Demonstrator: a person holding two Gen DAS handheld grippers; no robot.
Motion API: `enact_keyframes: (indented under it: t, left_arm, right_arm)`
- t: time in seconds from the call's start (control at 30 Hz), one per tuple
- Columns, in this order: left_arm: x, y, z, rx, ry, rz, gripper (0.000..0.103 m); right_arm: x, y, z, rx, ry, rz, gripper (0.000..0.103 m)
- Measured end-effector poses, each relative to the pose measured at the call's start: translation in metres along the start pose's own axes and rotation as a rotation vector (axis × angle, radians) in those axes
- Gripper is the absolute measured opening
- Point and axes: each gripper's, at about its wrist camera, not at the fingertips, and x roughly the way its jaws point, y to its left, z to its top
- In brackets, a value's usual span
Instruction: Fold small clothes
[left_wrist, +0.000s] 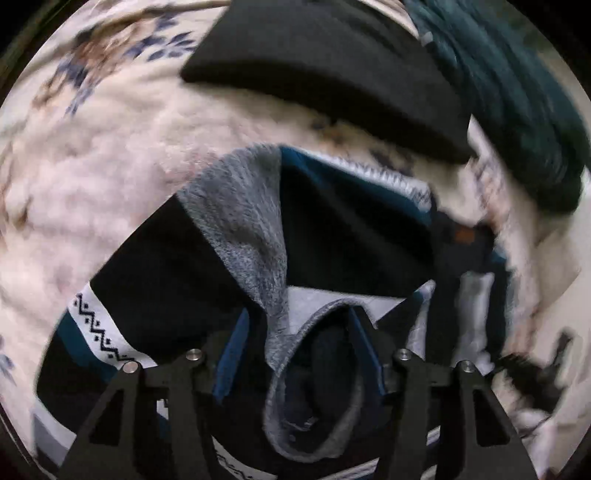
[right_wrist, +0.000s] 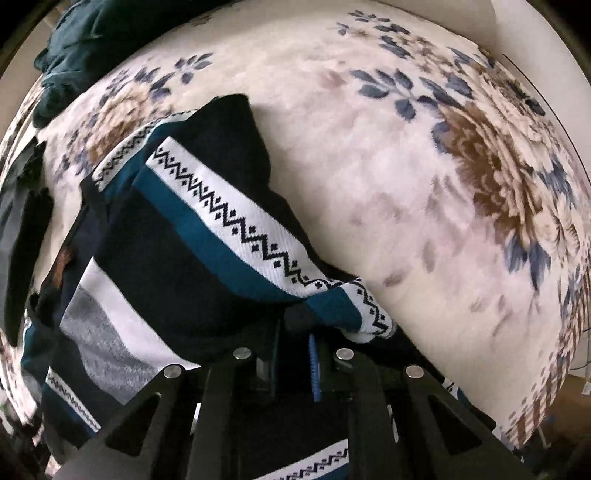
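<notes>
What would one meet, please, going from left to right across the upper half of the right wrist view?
Dark teal garment → striped patterned sweater → bare cream stretch of the floral blanket → large brown flower print.

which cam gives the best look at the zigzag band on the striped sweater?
Right wrist. The zigzag band runs sharp and long across the striped sweater, ending at the right tongs, which are shut on the fabric. Left wrist shows only a short, blurrier piece at the lower left, beside the grey fleece lining.

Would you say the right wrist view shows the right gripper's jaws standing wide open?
No, the right gripper has its jaws nearly together, pinching an edge of the striped sweater.
</notes>
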Motion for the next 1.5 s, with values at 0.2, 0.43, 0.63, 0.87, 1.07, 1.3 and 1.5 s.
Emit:
enact_keyframes:
  t: [0.2,0.43,0.63,0.87,1.07,1.3,1.5]
  left_arm:
    - [-0.019,0.001,-0.011,0.049,-0.158,0.000,0.001]
    - [-0.049,0.020,-0.005,-0.029,-0.331,-0.060,0.002]
    - [-0.045,0.062,-0.027,-0.183,-0.237,0.014,0.003]
    - [-0.119,0.076,-0.089,-0.314,-0.419,0.061,0.092]
    - [-0.141,0.101,-0.163,-0.470,-0.393,0.132,0.093]
    - [-0.135,0.184,-0.318,-0.961,-0.329,0.127,0.093]
    - [-0.109,0.240,-0.384,-1.302,-0.335,0.114,0.091]
  right_arm:
    - [0.004,0.003,0.008,0.018,-0.011,-0.002,0.013]
    - [0.001,-0.015,-0.015,0.043,-0.030,0.077,0.023]
    - [-0.019,-0.003,-0.047,-0.092,-0.031,0.072,0.078]
    - [-0.067,0.051,-0.086,-0.383,-0.142,-0.014,0.097]
    - [-0.105,0.094,-0.128,-0.536,-0.171,0.035,0.097]
    - [-0.118,0.128,-0.178,-0.645,-0.123,0.095,0.097]
    - [-0.093,0.123,-0.208,-0.695,-0.056,0.048,0.097]
